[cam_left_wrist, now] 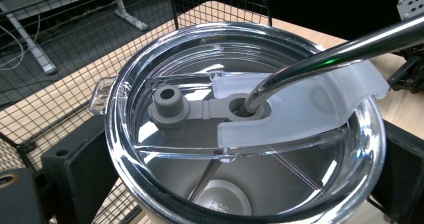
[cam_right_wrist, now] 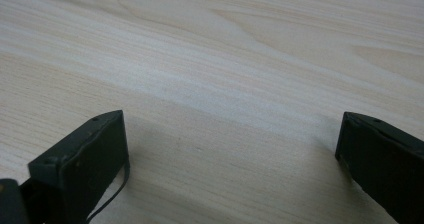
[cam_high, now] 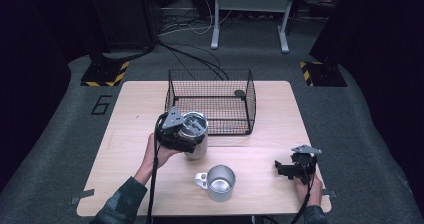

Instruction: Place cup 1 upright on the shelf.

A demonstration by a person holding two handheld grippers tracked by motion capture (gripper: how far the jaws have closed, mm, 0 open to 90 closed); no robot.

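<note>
Steel tumbler (cam_high: pixel 195 134), centre frame, clamped by left claw (cam_high: pixel 186 134); right claw (cam_high: pixel 289 168) released, lower right; lift level over wire basket (cam_high: pixel 210 101) rim, sparing straw (cam_left_wrist: pixel 330 59).

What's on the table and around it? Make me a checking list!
Surface: light wooden table, tape bits at its front corners.
Job's things: steel tumbler with clear lid and metal straw, beside the wire basket.
Clutter: metal mug near the front edge; small dark thing inside the basket.
Grippers: left gripper around the tumbler, one jaw on each side; right gripper open, low over bare wood.
Cables: one trailing from each gripper; more on the floor behind.
Surroundings: grey carpet, dark curtains, metal stand legs.
</note>
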